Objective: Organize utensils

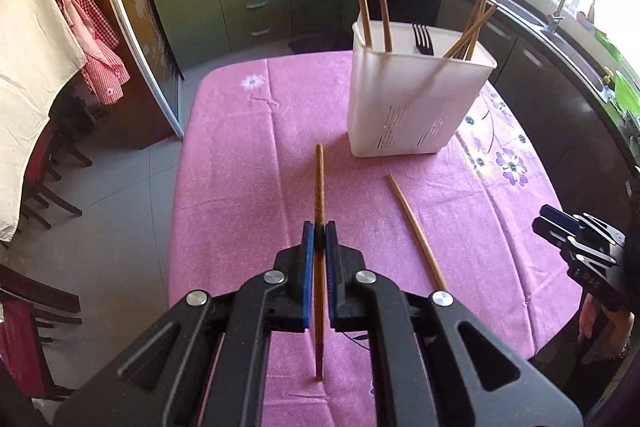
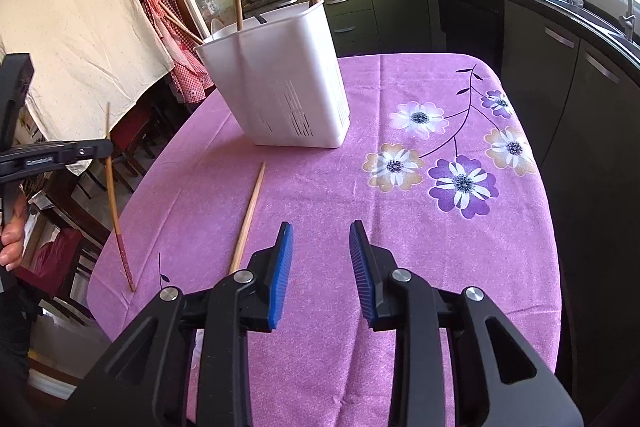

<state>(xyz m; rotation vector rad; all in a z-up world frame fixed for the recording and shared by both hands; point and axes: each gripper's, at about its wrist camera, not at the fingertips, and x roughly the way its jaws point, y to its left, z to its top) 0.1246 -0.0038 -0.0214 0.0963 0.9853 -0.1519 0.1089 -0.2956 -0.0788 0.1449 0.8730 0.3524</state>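
Observation:
My left gripper [image 1: 319, 227] is shut on a brown chopstick [image 1: 319, 187] and holds it steeply tilted, its lower tip touching the pink tablecloth; the right wrist view shows the same chopstick [image 2: 114, 203] at the table's left edge. A second chopstick [image 1: 416, 231] lies loose on the cloth, just left of my right gripper's fingers [image 2: 250, 211]. My right gripper [image 2: 321, 231] is open and empty above the cloth. A white plastic utensil holder [image 1: 416, 95] [image 2: 280, 87] stands further back, holding several chopsticks and a black fork [image 1: 423, 39].
The table [image 2: 440, 267] wears a pink flowered cloth. Wooden chairs [image 1: 44, 187] stand off its left side. Dark kitchen cabinets and a counter with a sink [image 1: 560, 27] run along the right and back. A cloth and aprons hang at left.

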